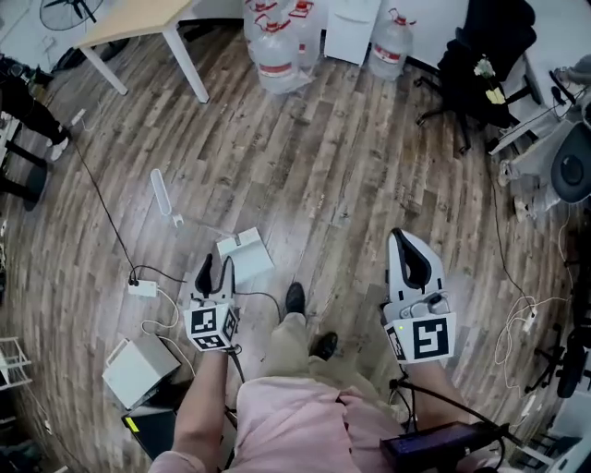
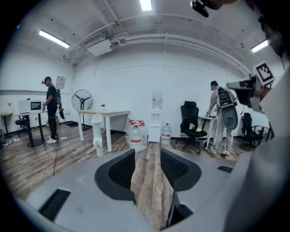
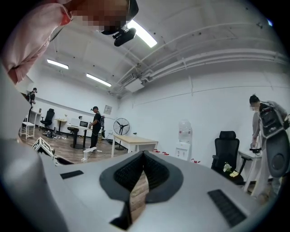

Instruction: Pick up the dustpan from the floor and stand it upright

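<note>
- Your left tool (image 2: pixel 147 152) has its jaws standing wide apart, with only bare floorboards between them; it grips nothing.
- Your right tool (image 3: pixel 142 155) has its jaws drawn in until the tips meet, and nothing sits in them.
- You can see the white dustpan (image 1: pixel 162 192) standing upright on the wooden floor (image 1: pixel 351 166), ahead and to the left of your left tool and apart from it. In the left gripper view it rises as a narrow post in front of a desk leg.
- Just right of your left tool in the head view, a white box (image 1: pixel 247 260) rests on the floor.
- A second white box (image 1: pixel 137 368) sits by your left forearm, with a power strip (image 1: pixel 141 288) and its cables nearby.
- Your shoes (image 1: pixel 295 297) are planted between the two tools.
- Beyond the dustpan stands a light wooden desk (image 1: pixel 138 18). Water jugs (image 1: pixel 275 51) cluster to its right beside a white dispenser (image 2: pixel 155 129), and a black office chair (image 1: pixel 476 69) is further right.
- A person in black (image 2: pixel 51 111) stands far left, near a pedestal fan (image 2: pixel 82 100).
</note>
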`<state>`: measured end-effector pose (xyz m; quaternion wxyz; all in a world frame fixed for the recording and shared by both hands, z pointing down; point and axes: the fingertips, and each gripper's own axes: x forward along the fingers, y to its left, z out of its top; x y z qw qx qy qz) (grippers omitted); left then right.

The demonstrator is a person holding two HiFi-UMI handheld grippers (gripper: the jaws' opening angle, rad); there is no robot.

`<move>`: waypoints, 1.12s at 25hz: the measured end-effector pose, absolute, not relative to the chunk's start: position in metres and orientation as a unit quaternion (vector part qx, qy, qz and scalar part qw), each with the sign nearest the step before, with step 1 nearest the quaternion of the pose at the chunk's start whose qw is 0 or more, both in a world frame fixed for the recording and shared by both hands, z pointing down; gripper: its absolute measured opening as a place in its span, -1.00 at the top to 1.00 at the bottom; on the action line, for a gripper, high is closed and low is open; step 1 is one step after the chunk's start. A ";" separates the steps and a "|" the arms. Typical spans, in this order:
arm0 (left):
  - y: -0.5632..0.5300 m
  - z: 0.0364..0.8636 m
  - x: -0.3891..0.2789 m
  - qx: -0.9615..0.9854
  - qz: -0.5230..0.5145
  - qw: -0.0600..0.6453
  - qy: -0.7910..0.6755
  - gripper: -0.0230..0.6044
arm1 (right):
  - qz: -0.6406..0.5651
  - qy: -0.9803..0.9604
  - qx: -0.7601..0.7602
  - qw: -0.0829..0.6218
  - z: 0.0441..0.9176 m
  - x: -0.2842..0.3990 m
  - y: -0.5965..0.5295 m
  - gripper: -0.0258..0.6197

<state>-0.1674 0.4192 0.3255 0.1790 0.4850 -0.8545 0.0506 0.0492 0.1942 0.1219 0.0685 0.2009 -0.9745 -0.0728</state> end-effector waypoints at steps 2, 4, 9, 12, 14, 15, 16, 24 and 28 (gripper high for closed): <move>0.403 0.279 -0.142 0.513 0.028 0.144 -0.846 0.36 | -0.071 -0.974 0.210 0.058 0.111 0.066 0.200 0.92; 0.389 0.232 -0.119 0.539 0.010 0.111 -0.835 0.38 | -0.070 -0.972 0.220 0.050 0.099 0.081 0.206 0.92; 0.358 0.122 -0.075 0.591 -0.039 0.033 -0.805 0.53 | -0.070 -0.965 0.251 0.029 0.067 0.112 0.218 0.92; 0.343 0.071 -0.042 0.608 -0.030 -0.005 -0.793 0.74 | -0.074 -0.963 0.257 0.016 0.050 0.130 0.223 0.92; 0.330 0.049 -0.016 0.621 -0.004 -0.025 -0.784 0.82 | -0.076 -0.961 0.264 0.006 0.039 0.142 0.223 0.92; 0.324 0.040 -0.004 0.626 0.006 -0.035 -0.779 0.85 | -0.079 -0.960 0.268 0.002 0.034 0.148 0.223 0.92; 0.319 0.032 0.007 0.629 0.013 -0.045 -0.776 0.86 | -0.081 -0.959 0.272 -0.002 0.030 0.153 0.223 0.92; 0.299 -0.001 0.058 0.642 0.030 -0.093 -0.760 0.88 | -0.090 -0.952 0.290 -0.034 0.004 0.173 0.222 0.92; 0.299 -0.003 0.059 0.636 0.036 -0.093 -0.765 0.88 | -0.092 -0.953 0.287 -0.032 0.000 0.173 0.226 0.92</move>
